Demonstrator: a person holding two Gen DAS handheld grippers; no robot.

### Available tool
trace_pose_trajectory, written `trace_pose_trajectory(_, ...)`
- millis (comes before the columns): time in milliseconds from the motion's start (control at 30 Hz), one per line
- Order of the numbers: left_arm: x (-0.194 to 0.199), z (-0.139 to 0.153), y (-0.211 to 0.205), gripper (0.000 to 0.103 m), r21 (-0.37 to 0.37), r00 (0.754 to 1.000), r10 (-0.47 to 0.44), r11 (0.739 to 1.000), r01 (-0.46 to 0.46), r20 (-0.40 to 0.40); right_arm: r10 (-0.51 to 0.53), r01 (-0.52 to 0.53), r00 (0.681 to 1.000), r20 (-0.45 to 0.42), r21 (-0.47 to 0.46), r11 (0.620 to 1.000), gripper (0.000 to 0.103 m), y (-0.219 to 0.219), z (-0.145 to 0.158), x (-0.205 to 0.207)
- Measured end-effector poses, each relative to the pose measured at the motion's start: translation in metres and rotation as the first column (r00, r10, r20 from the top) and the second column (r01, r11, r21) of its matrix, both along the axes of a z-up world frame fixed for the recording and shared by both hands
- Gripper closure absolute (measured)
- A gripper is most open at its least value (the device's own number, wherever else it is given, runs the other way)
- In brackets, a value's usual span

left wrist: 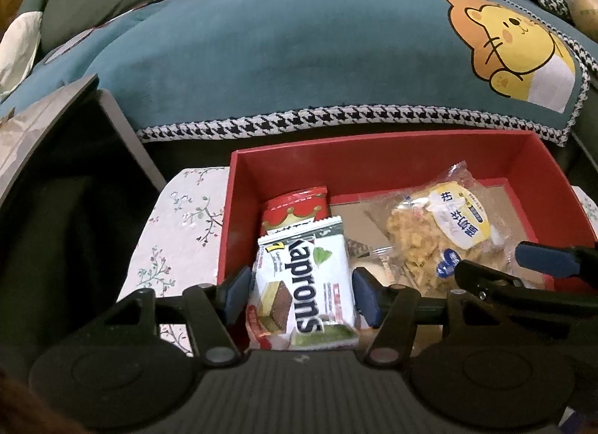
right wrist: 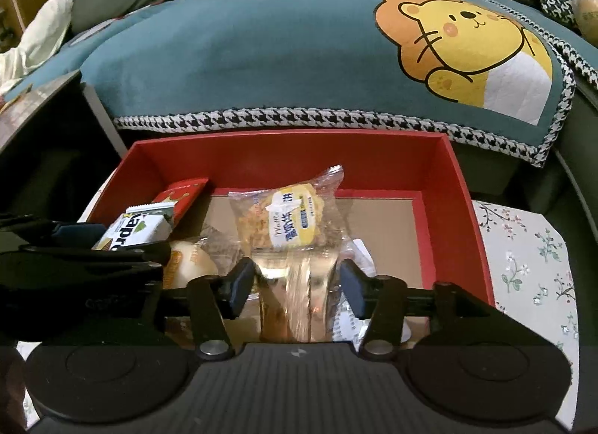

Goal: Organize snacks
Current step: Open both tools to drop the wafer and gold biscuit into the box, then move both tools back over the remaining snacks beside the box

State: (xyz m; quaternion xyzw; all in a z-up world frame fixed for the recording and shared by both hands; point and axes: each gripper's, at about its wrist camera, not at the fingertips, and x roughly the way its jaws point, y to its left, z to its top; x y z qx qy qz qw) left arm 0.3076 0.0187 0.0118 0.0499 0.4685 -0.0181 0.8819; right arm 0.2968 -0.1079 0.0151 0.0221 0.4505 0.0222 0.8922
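Both grippers reach into the red box: left gripper seemingly clamps the wafer pack; right gripper grips the clear packet.

Inside the red box, the left gripper clasps a white wafer pack; a waffle bag lies at the box's right side.

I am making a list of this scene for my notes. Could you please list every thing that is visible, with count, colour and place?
red box: one, red with brown floor, on floral cloth
wafer pack: one, white and green, box's left, between left pads
red packet: one, red, behind the wafer pack
waffle bag: one, clear with yellow label, box centre
floral cloth: one, white, under box
sofa cover: one, teal with lion, behind
left gripper: black, blue pads
right gripper: black, over box
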Motion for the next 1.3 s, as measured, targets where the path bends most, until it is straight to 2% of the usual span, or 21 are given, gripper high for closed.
trace_pose_trajectory(333,-0.004,0.011,0.002,0.011,-0.008,1.0,0.005,1.0,-0.005,0.013,-0.011,0.011,1.0,0.019,0.004,1.0,0.034,-0.002,0.009,-0.006)
trace_pose_trajectory(767,-0.025,0.035,0.005,0.008,-0.069,0.999,0.011,0.998,-0.008,0.043,-0.018,0.018,0.998,0.054,0.001,1.0,0.03,-0.006,0.035,-0.025)
trace_pose_trajectory(1000,-0.033,0.037,0.012,0.005,-0.089,0.999,0.027,0.996,-0.024,0.037,-0.02,0.02,0.999,0.045,-0.007,1.0,0.025,-0.007,0.031,-0.027)
trace_pose_trajectory(1300,-0.059,0.046,0.0,0.005,-0.112,0.998,-0.037,0.993,0.042,0.043,-0.033,0.036,0.999,0.04,-0.059,0.998,0.023,-0.015,0.043,-0.049)
